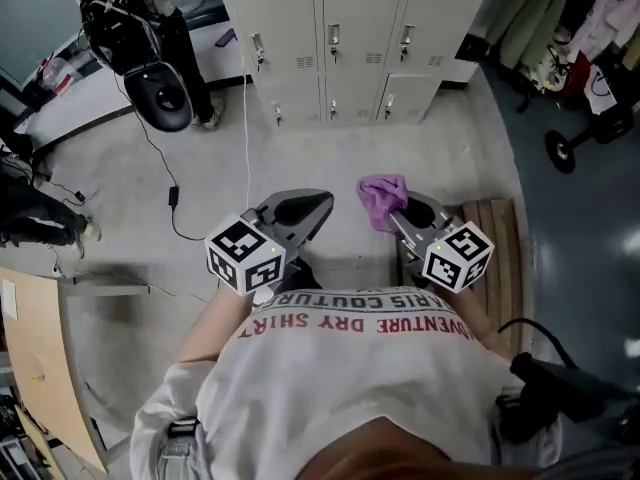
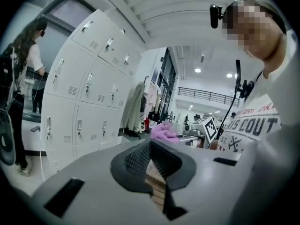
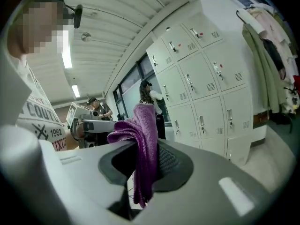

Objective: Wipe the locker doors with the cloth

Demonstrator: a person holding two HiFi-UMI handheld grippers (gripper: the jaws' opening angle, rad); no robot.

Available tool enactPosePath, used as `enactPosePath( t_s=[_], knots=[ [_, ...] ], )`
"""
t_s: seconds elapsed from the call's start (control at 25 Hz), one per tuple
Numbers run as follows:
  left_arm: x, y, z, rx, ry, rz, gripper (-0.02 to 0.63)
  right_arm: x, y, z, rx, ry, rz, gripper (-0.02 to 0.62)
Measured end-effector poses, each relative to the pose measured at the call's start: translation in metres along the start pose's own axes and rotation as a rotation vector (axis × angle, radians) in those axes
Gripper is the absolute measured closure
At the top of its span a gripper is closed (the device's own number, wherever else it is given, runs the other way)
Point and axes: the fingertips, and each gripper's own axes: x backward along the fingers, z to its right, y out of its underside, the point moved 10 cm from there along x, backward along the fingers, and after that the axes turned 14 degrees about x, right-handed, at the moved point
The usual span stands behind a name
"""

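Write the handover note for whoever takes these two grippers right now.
Left gripper: jaws together, nothing in them.
Right gripper: shut on the purple cloth, which hangs down from its jaws.
Lockers: ahead across the floor, doors closed, neither gripper touching them.
Done: the cloth is in the grip.
Left: step up to the lockers and wipe the doors; the cloth is on none of them yet.
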Motion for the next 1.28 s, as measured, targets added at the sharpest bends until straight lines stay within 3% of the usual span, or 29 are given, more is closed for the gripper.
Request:
enactPosePath(
  t_s=[0.2, 0.44, 0.64, 1.28],
  knots=[
    [0.013, 0.016, 0.084, -0.015, -0.057, 0.024, 0.604, 0.067, -0.015, -0.038, 0.000, -0.026, 0.051, 0.534],
    [0.026, 0.025, 0.135, -0.054, -0.097, 0.054, 0.604, 0.103, -0.031, -0.060, 0.020, -0.034, 0.079, 0.534],
    [0.041, 0.027, 0.156, -0.080, -0.089, 0.090, 0.604, 0.116, -0.044, -0.078, 0.108, -0.031, 0.106, 0.534],
    [0.045, 0.029, 0.162, -0.105, -0.084, 0.110, 0.604, 0.127, -0.046, -0.081, 0.094, -0.003, 0.147, 0.534]
  ],
)
